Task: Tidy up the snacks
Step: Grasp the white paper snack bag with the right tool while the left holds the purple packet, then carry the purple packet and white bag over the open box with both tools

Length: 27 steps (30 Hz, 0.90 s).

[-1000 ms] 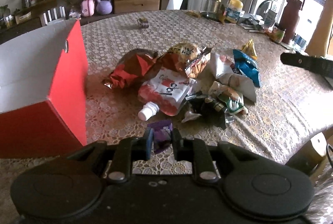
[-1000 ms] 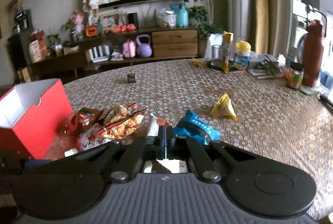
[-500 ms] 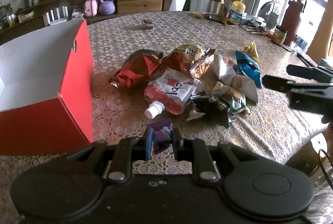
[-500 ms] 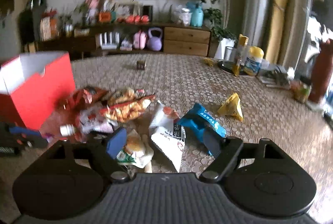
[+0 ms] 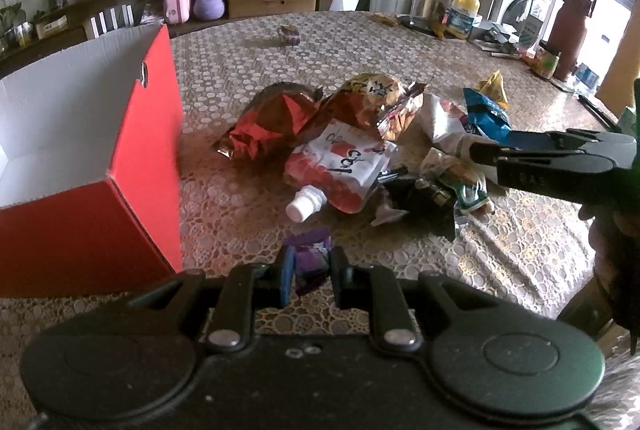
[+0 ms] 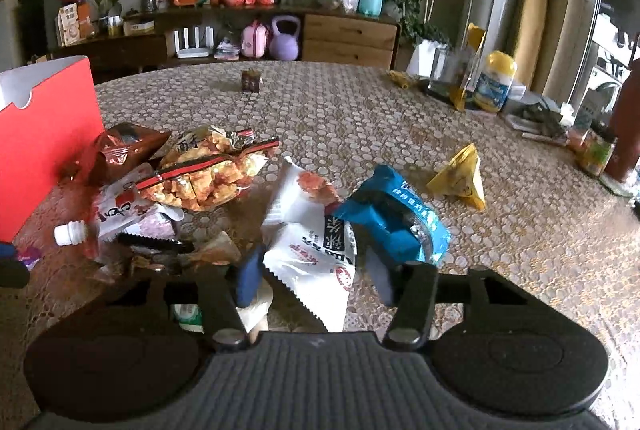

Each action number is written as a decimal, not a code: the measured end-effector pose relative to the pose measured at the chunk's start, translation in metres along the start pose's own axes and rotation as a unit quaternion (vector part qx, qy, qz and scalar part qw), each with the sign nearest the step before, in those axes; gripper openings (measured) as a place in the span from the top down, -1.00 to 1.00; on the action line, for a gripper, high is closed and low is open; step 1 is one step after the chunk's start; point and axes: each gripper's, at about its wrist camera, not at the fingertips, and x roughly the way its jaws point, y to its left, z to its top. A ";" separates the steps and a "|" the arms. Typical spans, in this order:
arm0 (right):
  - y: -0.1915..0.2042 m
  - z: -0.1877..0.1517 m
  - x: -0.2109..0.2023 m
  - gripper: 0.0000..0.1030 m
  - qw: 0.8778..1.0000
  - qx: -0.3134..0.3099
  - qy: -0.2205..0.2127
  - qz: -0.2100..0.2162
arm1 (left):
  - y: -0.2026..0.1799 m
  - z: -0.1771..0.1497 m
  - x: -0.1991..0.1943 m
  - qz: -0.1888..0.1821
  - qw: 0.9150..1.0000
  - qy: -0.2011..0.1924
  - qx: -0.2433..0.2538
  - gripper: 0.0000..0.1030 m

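A: Sunlight is coming in over a big table [image 5: 360,42] with a dotty lace cloth. What is sitting on it?

B: Snacks are lying in a pile in the middle. The white packet [image 6: 316,246] is lying closest to the right gripper [image 6: 316,274], touching the blue packet [image 6: 396,218]. An orange puffs bag [image 6: 212,170], a brown foil bag [image 5: 268,118] and a red pouch with a white cap [image 5: 340,170] are lying further left. A yellow packet [image 6: 460,178] is sitting apart by itself.

A: What is the right gripper doing?

B: Its jaws have just been closing, and now they are standing about half open on either side of the white packet. I think they are not squeezing it yet.

A: And the left gripper [image 5: 310,270]?

B: It is nearly shut and pinching a small purple wrapper [image 5: 310,250], holding it low by the red box [image 5: 100,190].

A: So what step is this?

B: I think the right one is picking up a snack. Next it needs to squeeze all the way, lift, and carry the packet over to the open box. The left one needs to go over the box and let go.
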 end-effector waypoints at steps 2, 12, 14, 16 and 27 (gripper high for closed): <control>0.003 -0.002 0.001 0.30 1.000 -0.002 -0.001 0.005 | 0.000 0.000 0.001 0.000 1.000 0.001 0.000 0.68; -0.009 0.007 -0.022 0.81 0.998 0.037 -0.037 0.023 | 0.002 0.001 -0.002 -0.005 1.000 -0.002 -0.004 0.68; -0.011 0.010 -0.032 0.83 0.998 0.047 -0.044 0.029 | 0.002 0.002 -0.006 -0.008 1.000 -0.006 -0.004 0.68; -0.011 0.011 -0.044 0.84 0.997 0.050 -0.051 0.035 | 0.002 0.003 -0.011 -0.009 1.000 -0.010 -0.003 0.68; 0.006 0.027 -0.117 0.85 0.991 0.058 -0.091 0.084 | 0.008 0.007 -0.050 -0.019 0.999 -0.032 -0.009 0.68</control>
